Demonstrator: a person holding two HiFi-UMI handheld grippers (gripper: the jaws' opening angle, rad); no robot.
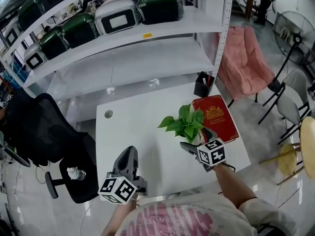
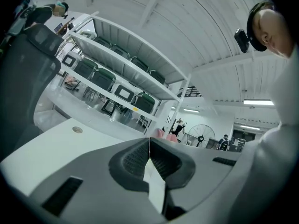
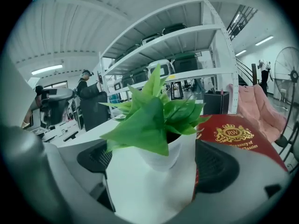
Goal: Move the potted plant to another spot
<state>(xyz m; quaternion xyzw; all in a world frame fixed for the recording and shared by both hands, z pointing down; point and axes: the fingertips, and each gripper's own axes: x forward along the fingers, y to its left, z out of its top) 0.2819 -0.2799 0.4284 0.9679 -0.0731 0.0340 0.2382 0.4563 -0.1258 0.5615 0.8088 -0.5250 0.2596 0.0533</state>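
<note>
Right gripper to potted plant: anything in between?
Nothing visible. The green-leaved plant in its white pot stands between the open jaws of the right gripper. The red gold-crested book lies close on the pot's right, outside the gap.

Leafy potted plant (image 1: pixel 185 123) stands upright on white table (image 1: pixel 133 136).

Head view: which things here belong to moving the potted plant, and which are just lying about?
Job: potted plant, right gripper open around its pot, white table.
Lying about: red book, black pen holder, office chair, bottle on its seat, shut left gripper.
</note>
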